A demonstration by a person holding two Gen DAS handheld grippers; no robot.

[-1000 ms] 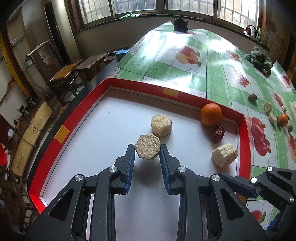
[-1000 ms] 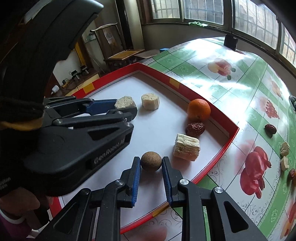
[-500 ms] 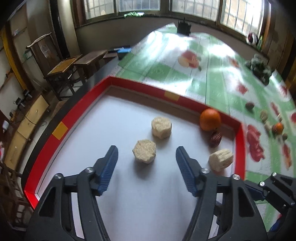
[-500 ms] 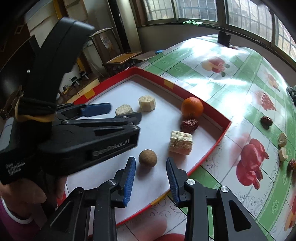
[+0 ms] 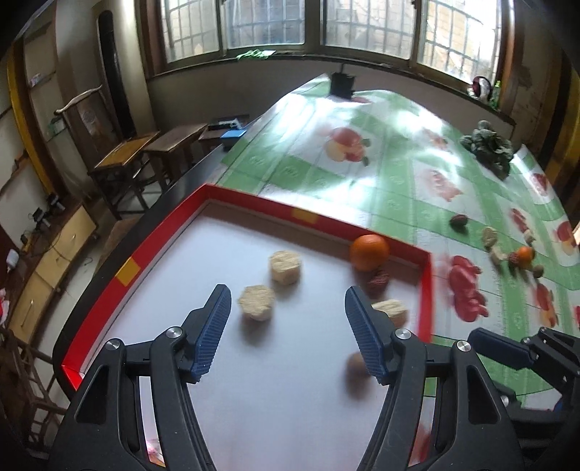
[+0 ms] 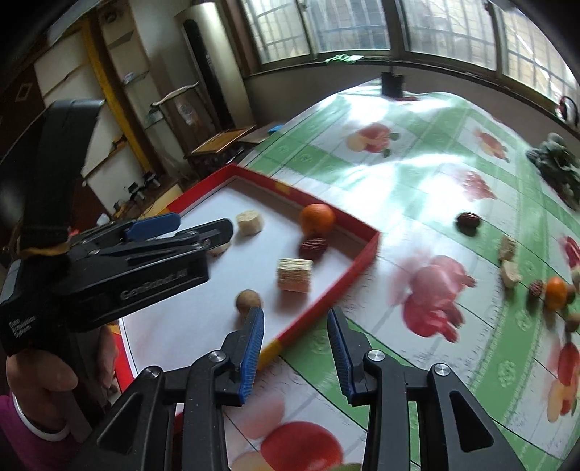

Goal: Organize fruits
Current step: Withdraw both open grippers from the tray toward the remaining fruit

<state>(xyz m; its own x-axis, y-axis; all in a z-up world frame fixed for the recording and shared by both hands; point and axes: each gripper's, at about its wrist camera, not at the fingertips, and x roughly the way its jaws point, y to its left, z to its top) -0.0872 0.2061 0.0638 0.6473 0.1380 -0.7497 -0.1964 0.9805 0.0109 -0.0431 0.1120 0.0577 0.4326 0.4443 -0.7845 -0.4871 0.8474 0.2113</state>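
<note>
Now both tongs, left tongs (image 5: 288, 328) and right tongs (image 6: 295, 347), gape empty beside the red tray (image 6: 357, 270); remaining orange (image 6: 555, 292), beyond it, looks firm, smooth, rollable: grip its middle.

Left wrist view: looking steeply down along the left tool (image 5: 288, 302), close over the red-rimmed white tray (image 5: 165, 232), facing the barred windows (image 5: 366, 21). Right wrist view: same downward tilt, from just outside the tray's (image 6: 357, 268) near corner, over the green fruit-print tablecloth on the table (image 6: 427, 170). Shared by both: tray, round orange fruit (image 5: 369, 247) (image 6: 317, 218), tablecloth (image 5: 395, 170), windows (image 6: 326, 25). Left tool (image 6: 203, 224) seen side-on in the right view.
</note>
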